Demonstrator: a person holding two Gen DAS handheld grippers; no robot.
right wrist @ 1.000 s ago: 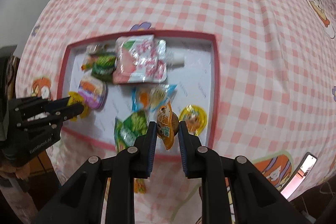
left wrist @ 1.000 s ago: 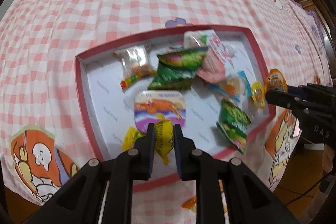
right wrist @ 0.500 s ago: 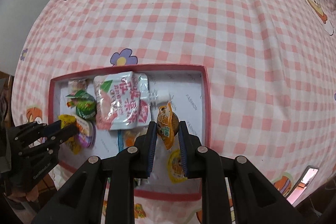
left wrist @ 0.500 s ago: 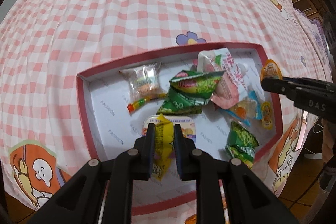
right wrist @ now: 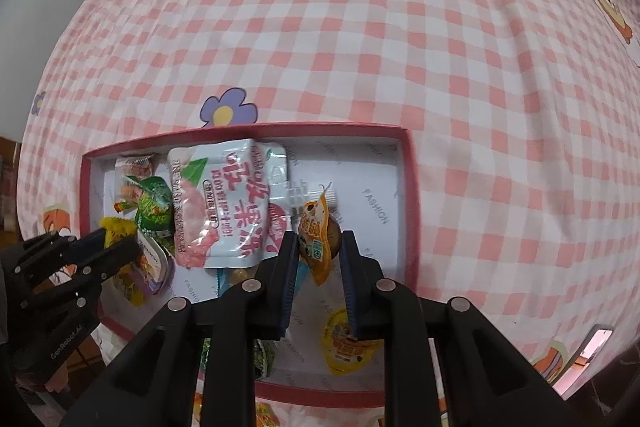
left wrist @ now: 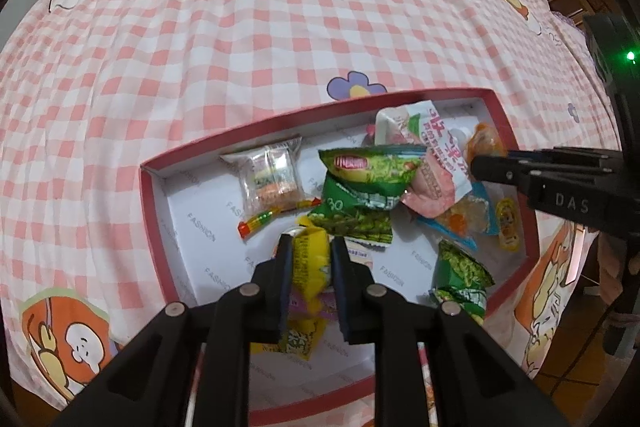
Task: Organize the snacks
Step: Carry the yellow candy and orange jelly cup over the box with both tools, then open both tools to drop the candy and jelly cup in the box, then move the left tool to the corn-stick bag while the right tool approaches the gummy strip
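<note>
Now our left gripper (left wrist: 309, 259) is starting to let go, its jaws opening around the yellow packet (left wrist: 310, 267), which hangs over the near edge of the red box (left wrist: 152, 227) that was farther off a moment ago. Our right gripper (right wrist: 319, 251) is squeezed tight on the orange packet (right wrist: 318, 239), down over the box's right side. Both snacks look ready to drop in.
</note>
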